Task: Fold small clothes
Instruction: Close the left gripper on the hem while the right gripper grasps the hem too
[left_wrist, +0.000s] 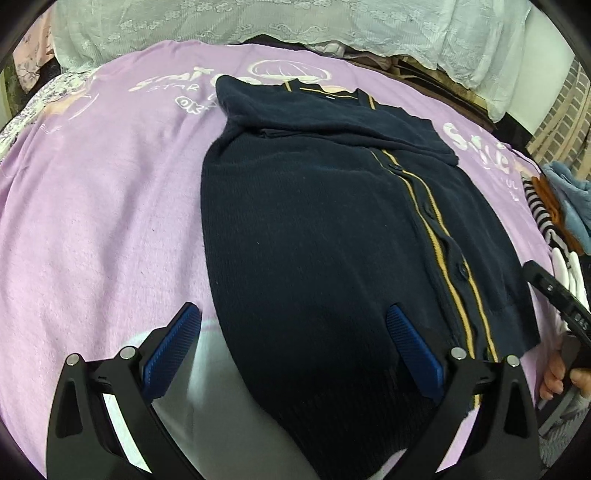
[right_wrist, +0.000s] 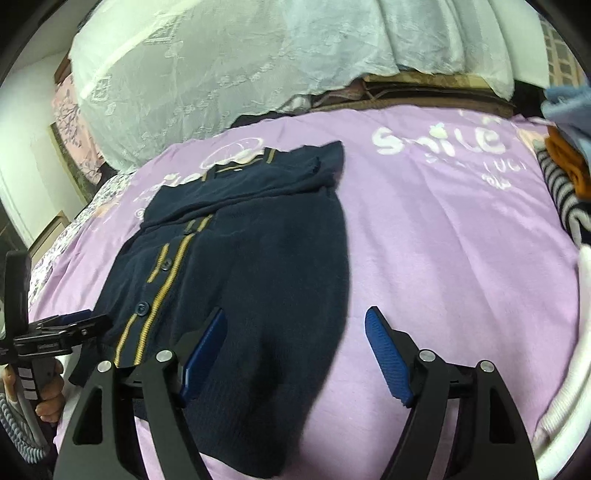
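A navy knitted cardigan (left_wrist: 314, 229) with yellow stripes along its button placket lies flat on a lilac blanket (left_wrist: 103, 206), sleeves folded across the chest. My left gripper (left_wrist: 293, 325) is open, its blue pads straddling the cardigan's near left hem edge. In the right wrist view the cardigan (right_wrist: 266, 251) lies left of centre on the blanket (right_wrist: 461, 236). My right gripper (right_wrist: 295, 328) is open over the cardigan's near right hem edge. The left gripper (right_wrist: 74, 321) shows at the left edge there, and the right gripper's body (left_wrist: 554, 291) at the right edge of the left view.
A pile of clothes (left_wrist: 554, 206), striped, orange and blue, sits at the blanket's right edge; it also shows in the right wrist view (right_wrist: 565, 177). A white lace cover (right_wrist: 240, 66) drapes over things behind the blanket.
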